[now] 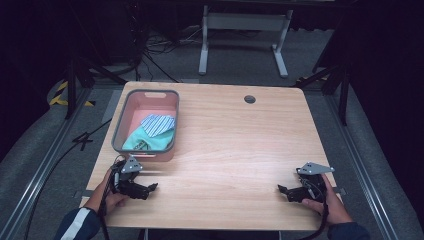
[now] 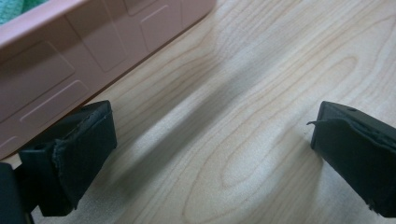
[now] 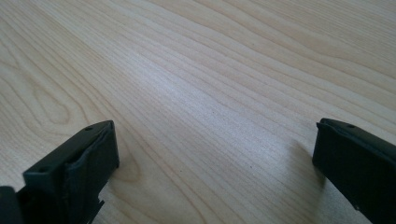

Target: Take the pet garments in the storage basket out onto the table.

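- Left gripper [image 1: 150, 189], black two-jaw tongs with a grey three-cornered plate, low over the light wooden table [image 1: 240, 150], jaws spread wide with nothing between them.
- Right gripper [image 1: 283, 190], the same black make, jaws likewise spread on bare wood, well apart from the left gripper and pointing toward it.
- From the high view: pink rectangular plastic bin with a grey rim [image 1: 145, 150] just beyond the left gripper, far from the right one.
- Inside that bin: a blue-and-white striped cloth [image 1: 158, 124] overlapping a teal cloth [image 1: 145, 141].
- From the left gripper view: pink panelled bin wall [image 2: 70, 60] close beside the left-hand jaw, a sliver of green cloth [image 2: 14, 9] over the rim.
- From the right gripper view: plain wood grain [image 3: 210, 84] between and ahead of the jaws.
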